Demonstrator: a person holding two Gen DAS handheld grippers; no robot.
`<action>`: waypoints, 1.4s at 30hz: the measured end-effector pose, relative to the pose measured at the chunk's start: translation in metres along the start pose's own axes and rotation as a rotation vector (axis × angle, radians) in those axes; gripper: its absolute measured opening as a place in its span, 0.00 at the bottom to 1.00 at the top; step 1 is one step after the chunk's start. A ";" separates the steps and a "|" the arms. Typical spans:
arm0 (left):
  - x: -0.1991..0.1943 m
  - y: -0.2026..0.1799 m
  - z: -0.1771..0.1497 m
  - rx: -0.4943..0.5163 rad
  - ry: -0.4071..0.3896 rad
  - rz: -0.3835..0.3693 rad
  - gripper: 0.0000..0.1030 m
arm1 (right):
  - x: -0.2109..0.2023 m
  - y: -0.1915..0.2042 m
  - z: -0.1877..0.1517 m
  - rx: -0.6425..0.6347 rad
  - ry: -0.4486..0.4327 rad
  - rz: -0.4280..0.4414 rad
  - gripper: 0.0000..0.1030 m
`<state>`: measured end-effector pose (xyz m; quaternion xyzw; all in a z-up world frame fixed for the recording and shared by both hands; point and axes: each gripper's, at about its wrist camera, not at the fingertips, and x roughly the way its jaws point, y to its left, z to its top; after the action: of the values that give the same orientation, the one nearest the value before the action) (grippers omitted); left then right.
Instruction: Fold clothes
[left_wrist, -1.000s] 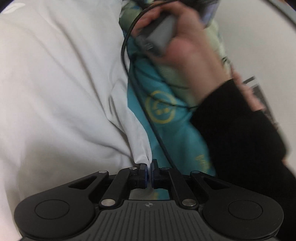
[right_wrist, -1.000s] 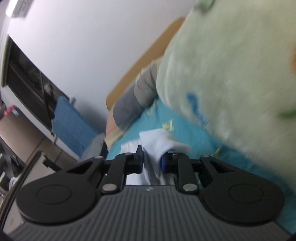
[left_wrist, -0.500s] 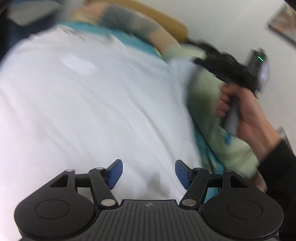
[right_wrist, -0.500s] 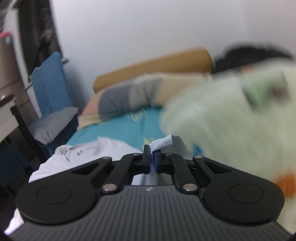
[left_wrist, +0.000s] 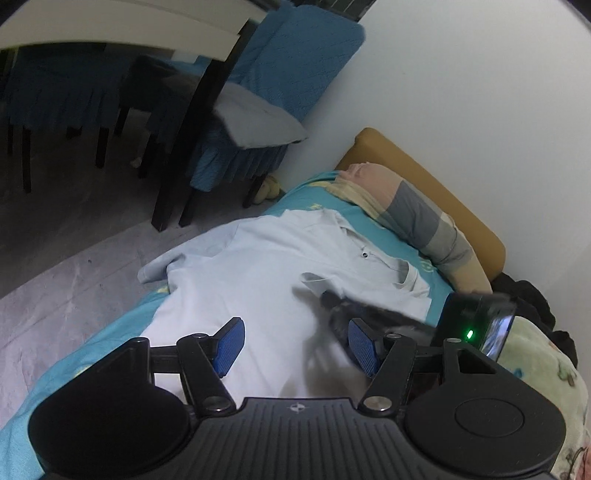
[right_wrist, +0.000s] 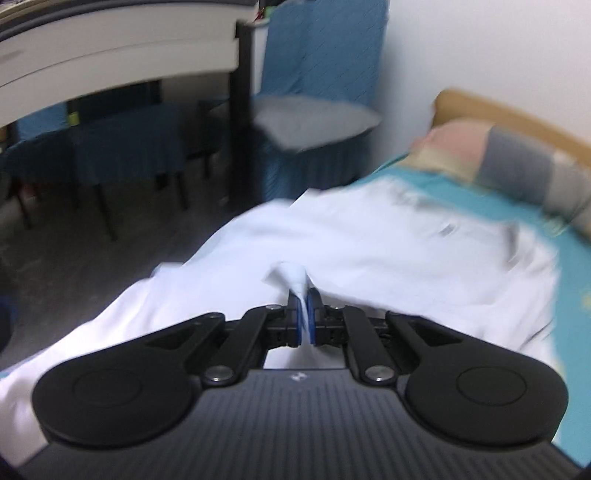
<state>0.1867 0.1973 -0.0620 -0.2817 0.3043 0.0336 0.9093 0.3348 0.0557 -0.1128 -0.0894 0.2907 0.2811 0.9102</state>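
Left gripper (left_wrist: 295, 347) now released, fingers (left_wrist: 229, 341) apart over bare cloth, nothing between them; a second ago clenched on a fold. White shirt (left_wrist: 258, 280) spread flat on the teal bed sheet (left_wrist: 92, 347), collar toward the pillow (left_wrist: 417, 218) at 1 o'clock. Right gripper (right_wrist: 304, 314) clenched on a pinch of shirt, easing slightly, carried across toward 10 o'clock. Likely mid-fold: one edge laid down, the other still travelling.
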 end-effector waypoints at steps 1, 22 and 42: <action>-0.001 0.004 0.005 0.006 0.002 -0.009 0.62 | 0.000 -0.003 -0.002 0.027 0.022 0.007 0.16; 0.007 -0.076 -0.052 0.451 0.115 -0.069 0.71 | -0.283 -0.010 -0.112 0.349 -0.073 -0.177 0.72; 0.174 -0.157 -0.090 1.121 -0.055 0.226 0.61 | -0.286 -0.089 -0.125 0.496 -0.346 -0.293 0.72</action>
<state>0.3162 -0.0014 -0.1438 0.2789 0.2802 -0.0285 0.9181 0.1328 -0.1903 -0.0490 0.1429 0.1755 0.0789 0.9708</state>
